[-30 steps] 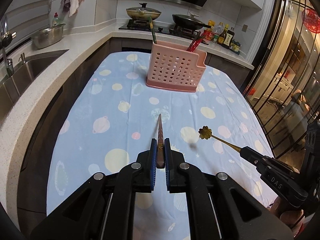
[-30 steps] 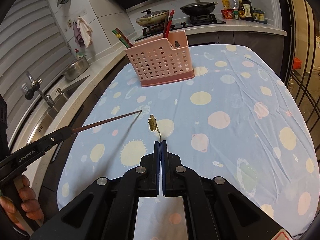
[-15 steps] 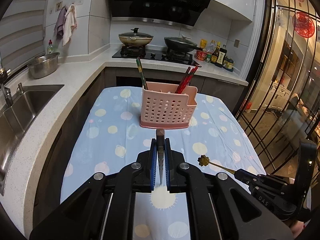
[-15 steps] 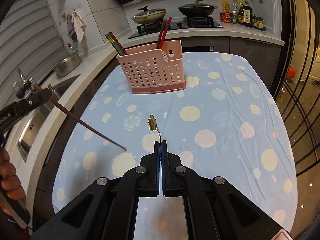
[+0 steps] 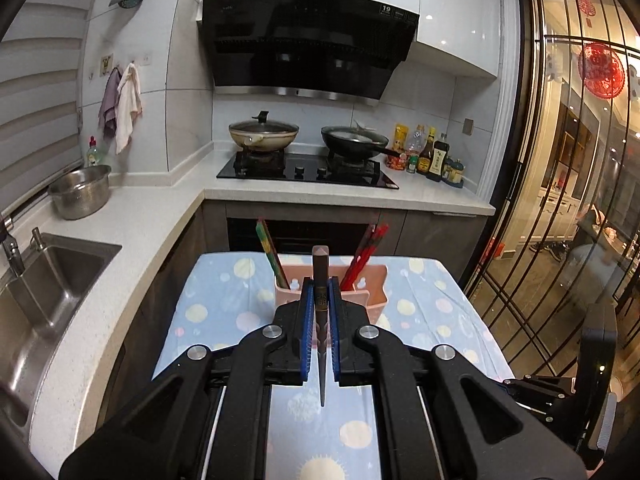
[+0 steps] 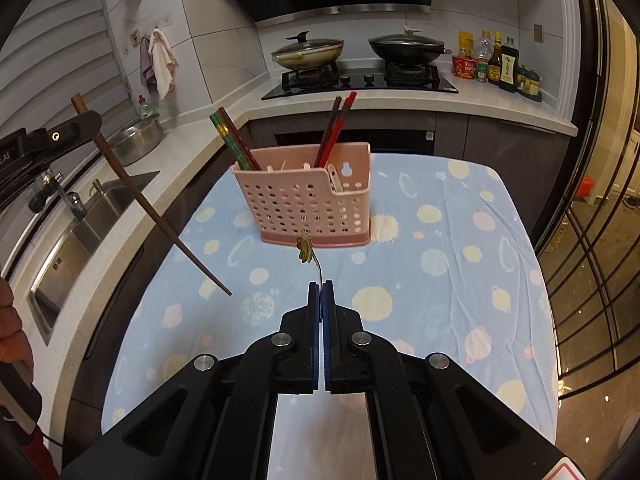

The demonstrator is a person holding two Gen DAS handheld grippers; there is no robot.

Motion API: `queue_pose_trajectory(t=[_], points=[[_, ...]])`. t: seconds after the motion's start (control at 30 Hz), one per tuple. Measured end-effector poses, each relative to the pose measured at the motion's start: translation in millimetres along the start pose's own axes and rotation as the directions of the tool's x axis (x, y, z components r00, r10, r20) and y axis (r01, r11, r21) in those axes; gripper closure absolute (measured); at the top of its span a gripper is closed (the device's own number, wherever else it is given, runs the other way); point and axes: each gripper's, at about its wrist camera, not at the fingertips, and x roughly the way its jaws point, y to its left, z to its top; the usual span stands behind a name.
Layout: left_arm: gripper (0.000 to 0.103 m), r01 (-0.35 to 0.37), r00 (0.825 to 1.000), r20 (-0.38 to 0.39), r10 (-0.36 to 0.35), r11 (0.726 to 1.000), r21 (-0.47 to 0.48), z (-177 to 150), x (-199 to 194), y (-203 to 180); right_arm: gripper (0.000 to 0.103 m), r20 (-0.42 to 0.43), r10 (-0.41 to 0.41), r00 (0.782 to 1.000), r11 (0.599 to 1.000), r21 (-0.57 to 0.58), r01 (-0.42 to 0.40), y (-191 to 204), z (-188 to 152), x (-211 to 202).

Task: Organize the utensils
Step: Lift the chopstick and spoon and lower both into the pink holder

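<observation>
- Left wrist view: left gripper (image 5: 320,312) clenched on a dark brown chopstick (image 5: 320,280), pads pressing both flanks near the thick square end.
- Thick end poking up above the pads; thin tip hanging below them, over the patterned tablecloth (image 5: 224,300).
- Pink holder (image 5: 374,300) directly behind the gripper, mostly hidden by it; green chopsticks (image 5: 271,256) leaning in its left part, red chopsticks (image 5: 366,254) in its right.
- Handling estimate: stiff, light, smooth lacquered surface, likely to pivot or slip in a narrow grip; grip near the thick end leaves the tip free to enter a slot.
- Right wrist view: right gripper (image 6: 322,286) closed tight on the thin stem of a gold flower-headed utensil (image 6: 306,247), pads nearly meeting.
- Flower head raised ahead of the pads, seen against the base of the pink holder (image 6: 304,200), clear of the tablecloth (image 6: 440,264); touching the holder or not: cannot tell.
- Handling estimate: slim metal stem, light, stiff but bendable, slippery; grip low on the stem sensible, though which end is the working one is not visible.
- Left gripper (image 6: 86,120) at the left edge, chopstick (image 6: 160,216) slanting down from it, tip above the cloth, well apart from the holder.
- Holder upright at the far middle of the table, compartments open on top; red chopsticks (image 6: 336,128) and green chopsticks (image 6: 234,140) already inside.
</observation>
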Motion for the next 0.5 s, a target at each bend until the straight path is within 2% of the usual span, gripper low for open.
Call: queue_pose_trajectory(t=[0.1,0.3,0.4,0.5], points=[[0.096,-0.016,0.999,0.052,0.015,1.0,0.011,27,7,-1,0.102,0.033,-0.01,0.999,1.0,-0.01,0.01,2,34,6],[0.096,-0.034,0.989,0.141,0.032,0.999,0.01,78,30,1,0.102,0.019,-0.01,1.0,0.999,-0.032,0.01,13,86,37],[0.096,-0.048,0.987,0.154,0.046,0.999,0.008,93,47,3,0.102,0.001,-0.021,1.0,0.998,-0.053,0.021,20,101,56],[0.096,-0.058,0.989,0.136,0.056,0.998,0.008,99,67,7,0.102,-0.038,-0.026,0.999,0.998,-0.063,0.024,23,110,76]])
